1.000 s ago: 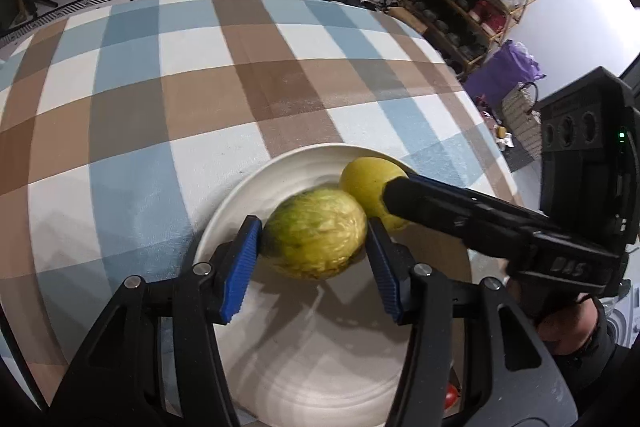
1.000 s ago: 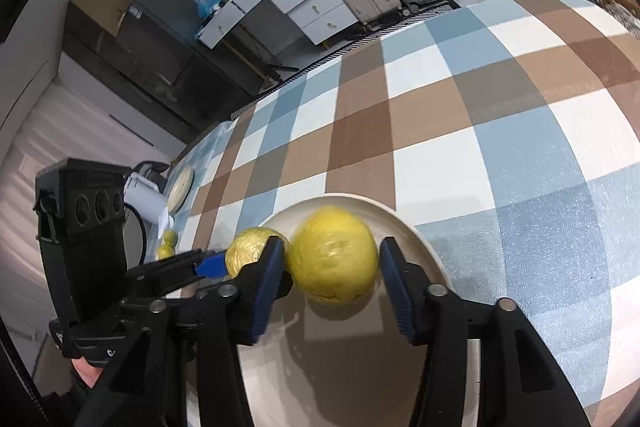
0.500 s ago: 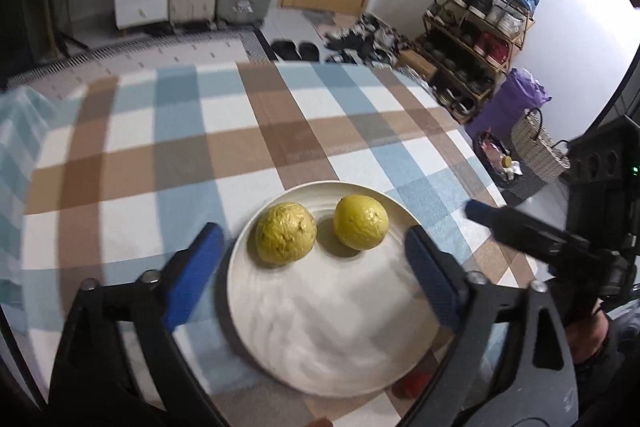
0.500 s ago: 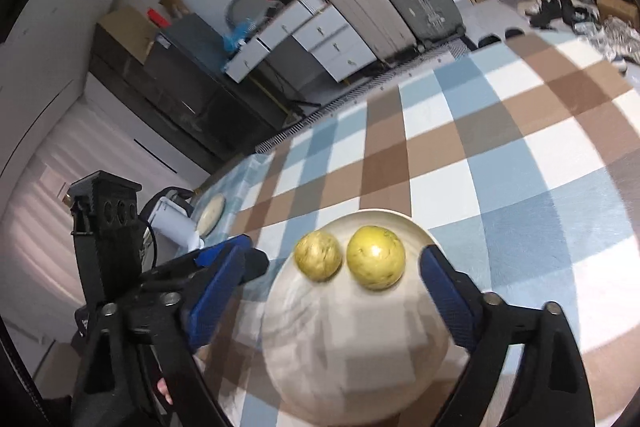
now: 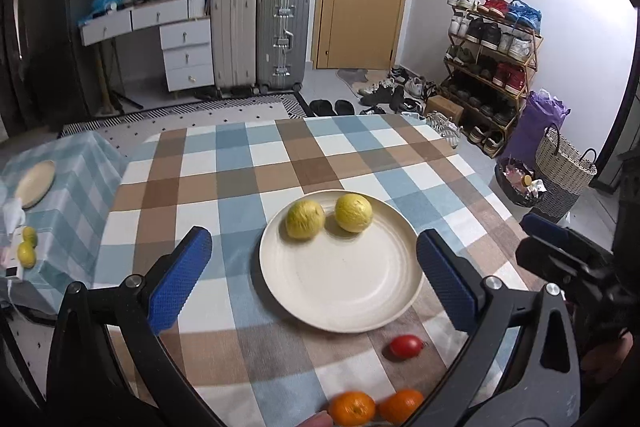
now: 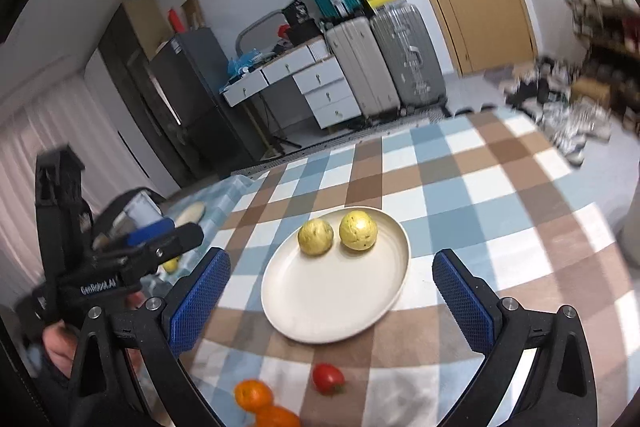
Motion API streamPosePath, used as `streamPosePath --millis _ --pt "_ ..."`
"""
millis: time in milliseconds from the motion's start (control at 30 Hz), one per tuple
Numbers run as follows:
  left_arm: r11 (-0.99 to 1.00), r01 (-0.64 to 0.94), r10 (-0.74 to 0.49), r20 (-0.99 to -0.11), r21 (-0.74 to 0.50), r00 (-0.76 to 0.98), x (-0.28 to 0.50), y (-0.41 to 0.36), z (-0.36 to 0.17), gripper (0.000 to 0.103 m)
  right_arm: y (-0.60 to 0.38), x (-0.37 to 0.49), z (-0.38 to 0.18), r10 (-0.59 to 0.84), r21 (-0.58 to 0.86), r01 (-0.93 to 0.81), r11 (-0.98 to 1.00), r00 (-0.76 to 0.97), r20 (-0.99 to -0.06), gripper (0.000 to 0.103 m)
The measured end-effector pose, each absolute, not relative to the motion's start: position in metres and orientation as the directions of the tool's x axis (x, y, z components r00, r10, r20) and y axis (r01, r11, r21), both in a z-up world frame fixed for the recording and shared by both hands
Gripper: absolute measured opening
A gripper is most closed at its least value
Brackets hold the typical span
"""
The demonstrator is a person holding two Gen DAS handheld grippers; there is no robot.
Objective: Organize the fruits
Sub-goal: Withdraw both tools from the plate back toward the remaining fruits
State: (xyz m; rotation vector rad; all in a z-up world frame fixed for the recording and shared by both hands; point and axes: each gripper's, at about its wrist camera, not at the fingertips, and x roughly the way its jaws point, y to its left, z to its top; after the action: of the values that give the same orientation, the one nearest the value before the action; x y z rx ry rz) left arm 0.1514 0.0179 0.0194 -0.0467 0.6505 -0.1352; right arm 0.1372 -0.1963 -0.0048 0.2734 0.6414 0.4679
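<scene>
A cream plate lies on the checked tablecloth with two yellow-green fruits at its far rim, one on the left and one on the right. A red tomato and two oranges lie on the cloth in front of the plate. My left gripper is open wide and empty, raised above the plate. My right gripper is open wide and empty, also raised above the plate.
A side table to the left has a small plate and two yellow fruits. Suitcases, a drawer desk and a shoe rack stand beyond the table. The table's right edge is near a woven basket.
Both grippers have let go of the yellow-green fruits on the plate, opened wide and pulled back and up. The tomato and oranges have come into view.
</scene>
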Motion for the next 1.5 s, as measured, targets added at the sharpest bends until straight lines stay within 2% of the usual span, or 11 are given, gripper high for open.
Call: streamPosePath --millis 333,500,900,1133,1267,1500 --pt "0.996 0.073 -0.088 -0.549 -0.049 0.831 0.073 0.013 0.026 0.102 -0.181 0.057 0.012 0.489 0.258 -0.416 0.872 0.770 -0.410 0.103" --pt "0.995 0.052 -0.087 -0.527 -0.081 0.845 0.036 0.024 0.020 0.102 -0.172 0.025 0.012 0.504 0.210 -0.458 0.864 0.767 -0.398 0.103" --pt "0.992 0.010 -0.077 -0.548 -0.125 0.833 -0.013 0.055 -0.022 0.102 -0.165 -0.014 -0.032 0.559 0.254 -0.509 0.823 0.643 -0.524 0.103" --pt "0.987 -0.038 -0.063 -0.595 -0.157 0.801 -0.014 0.073 -0.049 0.102 -0.144 -0.028 -0.064 0.593 0.270 -0.559 0.784 0.548 -0.590 0.103" --pt "0.984 -0.052 -0.065 -0.607 -0.172 0.792 -0.012 0.081 -0.056 0.102 -0.130 -0.029 -0.080 0.626 0.317 -0.577 0.753 0.479 -0.615 0.095" --pt "0.983 -0.053 -0.066 -0.609 -0.176 0.791 -0.011 0.083 -0.059 0.102 -0.108 -0.028 -0.096 0.599 0.276 -0.608 0.745 0.426 -0.678 0.078"
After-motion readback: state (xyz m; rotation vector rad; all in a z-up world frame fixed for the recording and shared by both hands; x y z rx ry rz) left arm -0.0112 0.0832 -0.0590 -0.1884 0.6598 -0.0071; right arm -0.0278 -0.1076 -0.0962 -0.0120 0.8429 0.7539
